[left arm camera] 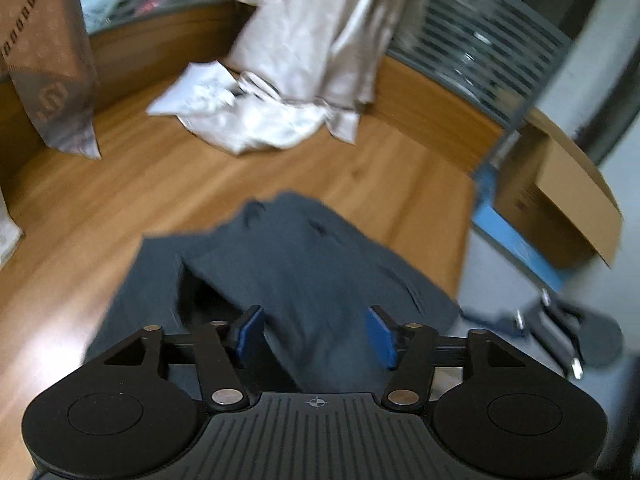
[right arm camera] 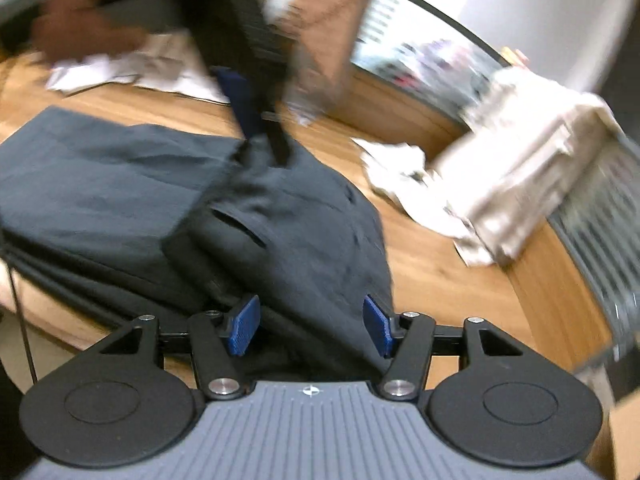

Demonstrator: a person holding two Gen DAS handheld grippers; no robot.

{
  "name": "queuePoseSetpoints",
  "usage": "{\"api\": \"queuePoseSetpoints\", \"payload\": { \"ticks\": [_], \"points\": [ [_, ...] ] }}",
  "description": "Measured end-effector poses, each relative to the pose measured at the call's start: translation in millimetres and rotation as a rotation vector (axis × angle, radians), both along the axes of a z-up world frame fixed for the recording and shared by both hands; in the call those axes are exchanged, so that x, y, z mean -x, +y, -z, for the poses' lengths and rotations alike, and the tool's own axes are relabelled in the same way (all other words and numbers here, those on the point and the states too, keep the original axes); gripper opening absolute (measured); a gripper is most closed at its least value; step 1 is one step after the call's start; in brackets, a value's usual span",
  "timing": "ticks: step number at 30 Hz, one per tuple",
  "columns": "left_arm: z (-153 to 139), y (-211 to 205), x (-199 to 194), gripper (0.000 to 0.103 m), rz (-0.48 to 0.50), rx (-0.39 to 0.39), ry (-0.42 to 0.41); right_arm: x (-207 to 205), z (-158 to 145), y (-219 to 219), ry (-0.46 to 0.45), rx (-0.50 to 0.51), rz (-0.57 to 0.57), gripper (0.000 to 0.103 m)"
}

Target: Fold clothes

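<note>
Lying between two parted claws, left [left arm camera: 316, 336] and right [right arm camera: 310, 326]: one dark garment [right arm camera: 168, 200].

A large "S" logo stands on the brown patterned bag [left arm camera: 52, 92].

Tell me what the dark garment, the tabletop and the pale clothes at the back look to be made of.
Dark garment: a woven, matte cloth, probably a cotton blend; it creases softly without sheen. Tabletop: wood or wood-look laminate, smooth with a slight gloss; grain lines and a glare patch show. Pale clothes: thin cream fabric with a faint satin shine, though blur leaves that open.
</note>
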State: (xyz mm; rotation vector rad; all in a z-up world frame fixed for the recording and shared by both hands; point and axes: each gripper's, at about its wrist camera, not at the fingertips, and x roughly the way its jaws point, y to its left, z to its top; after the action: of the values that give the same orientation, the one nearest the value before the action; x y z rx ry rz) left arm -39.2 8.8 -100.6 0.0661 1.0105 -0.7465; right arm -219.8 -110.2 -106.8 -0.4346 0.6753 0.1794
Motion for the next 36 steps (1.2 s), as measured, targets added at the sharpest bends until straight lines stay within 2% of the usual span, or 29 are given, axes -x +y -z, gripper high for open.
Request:
{"api": "queuePoseSetpoints", "payload": {
  "ticks": [3,4,7,11,18,22,26,33,36],
  "points": [
    [7,3,19,0.066,0.042,-0.016,0.006,1,6,-10,0.024,-0.047,0.107,0.065],
    [8,1,27,0.069,0.074,-0.038,-0.019,0,8,-13,0.033,-0.063,0.139,0.065],
    [8,-11,46,0.080,0.186,-0.115,-0.135,-1,14,-23,0.059,-0.109,0.233,0.065],
    [8,-26,62,0.085,0.338,-0.183,-0.273,4,16,-35,0.076,-0.166,0.326,0.065],
    [36,-52,74,0.086,0.521,-0.305,-0.405,15,18,-43,0.081,-0.191,0.387,0.067],
    [54,-63,81,0.086,0.597,-0.371,-0.464,19,18,-44,0.084,-0.202,0.397,0.067],
    [67,-67,88,0.086,0.630,-0.429,-0.539,22,17,-46,0.084,-0.217,0.414,0.068],
    [69,-67,92,0.075,0.636,-0.455,-0.645,22,17,-48,0.082,-0.239,0.421,0.068],
    [67,-65,94,0.054,0.656,-0.435,-0.657,21,17,-48,0.080,-0.255,0.419,0.068]
  ]
}}
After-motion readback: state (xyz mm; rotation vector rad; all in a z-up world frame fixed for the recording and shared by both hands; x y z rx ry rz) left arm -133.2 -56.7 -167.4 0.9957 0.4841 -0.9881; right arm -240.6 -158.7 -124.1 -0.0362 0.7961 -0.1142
